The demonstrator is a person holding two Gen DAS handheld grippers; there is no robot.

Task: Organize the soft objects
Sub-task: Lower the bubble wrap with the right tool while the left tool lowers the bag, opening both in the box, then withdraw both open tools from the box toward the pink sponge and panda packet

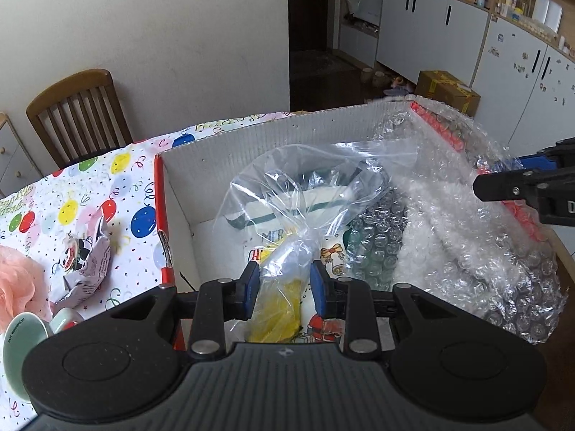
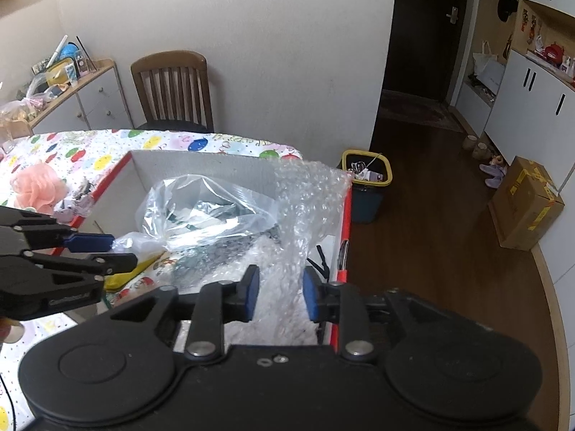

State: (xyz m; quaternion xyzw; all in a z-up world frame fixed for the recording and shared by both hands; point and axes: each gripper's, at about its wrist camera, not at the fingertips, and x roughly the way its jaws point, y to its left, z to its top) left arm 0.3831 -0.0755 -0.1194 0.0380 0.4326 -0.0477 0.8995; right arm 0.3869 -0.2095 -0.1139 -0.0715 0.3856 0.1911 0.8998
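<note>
**Settling the soft wrappings into the box**

At 9 o'clock of the box (image 1: 251, 133), the left gripper (image 1: 284, 287) pinches the clear bag (image 1: 287, 194) and should release low; at 3 o'clock the right gripper (image 2: 276, 292) stands narrowly parted, bubble wrap (image 2: 309, 197) loose between, to be tucked inside

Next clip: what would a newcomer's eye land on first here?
The open cardboard box on the balloon-print tablecloth, stuffed with a crumpled clear plastic bag at its middle and bubble wrap spilling over its right wall. The left gripper straddles the bag's twisted neck; the right gripper hangs open over the bubble wrap. A pink bath pouf lies left of the box.
</note>
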